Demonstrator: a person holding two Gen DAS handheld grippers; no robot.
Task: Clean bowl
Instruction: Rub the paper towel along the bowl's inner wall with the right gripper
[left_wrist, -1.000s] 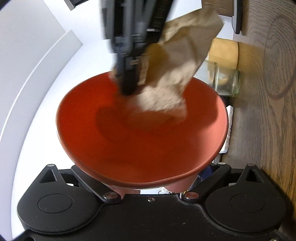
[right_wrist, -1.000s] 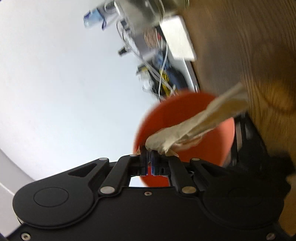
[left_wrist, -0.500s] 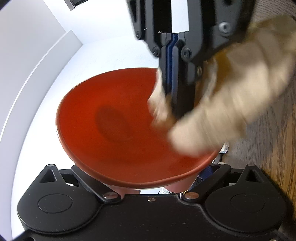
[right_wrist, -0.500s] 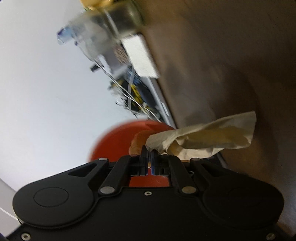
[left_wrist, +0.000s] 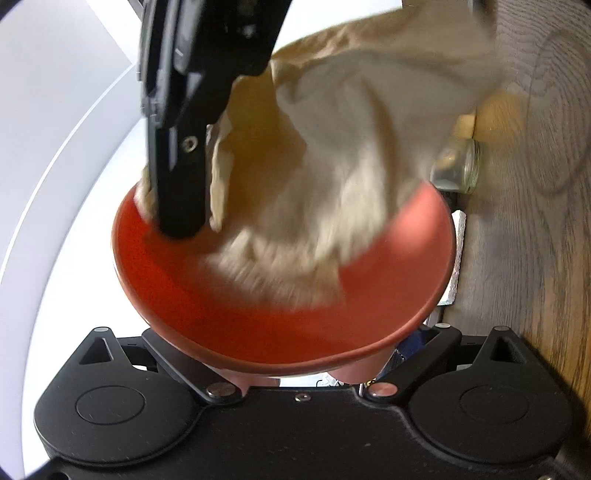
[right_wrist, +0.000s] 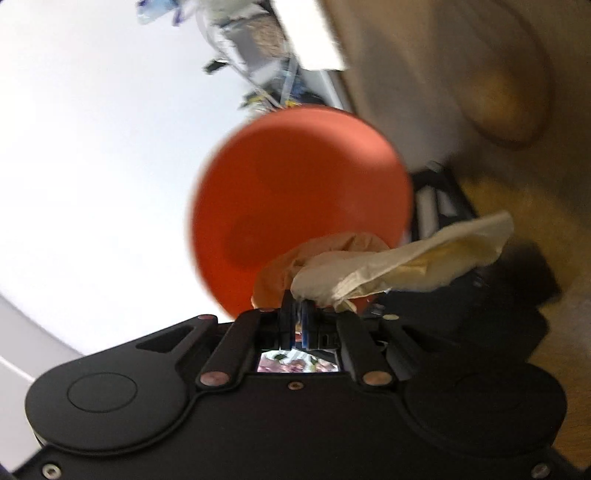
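Two claws meet at one red bowl (left_wrist: 280, 314). In the left wrist view the left claw (left_wrist: 299, 373) has the bowl's near rim clamped between its fingers, so the bowl sits just ahead of it, tilted with its hollow facing the camera. The fingertips themselves are hidden under the rim, yet the bowl hangs clear of the wooden tabletop (left_wrist: 546, 229) with nothing else bearing it — a firm grip.

From above and ahead of the left claw the right claw (left_wrist: 177, 225) reaches down into the bowl, its black finger tips against the inner wall on the far left side. Its fingers are pinched tight on a crumpled beige paper towel (left_wrist: 332, 177); the loose bulk of the towel spreads to the right of that claw and drapes over the far half of the bowl's hollow, blurred along its lower edge.

In the right wrist view the right claw (right_wrist: 295, 306) shows its two fingers pressed together on the towel (right_wrist: 399, 266), which trails off to the right of them. The bowl (right_wrist: 295, 184) lies straight ahead of this claw, its round inside turned toward the camera and blurred.

Beyond the bowl, to the right of the left claw, a glass jar (left_wrist: 458, 170) lies on its side on the tabletop — well apart from both claws.
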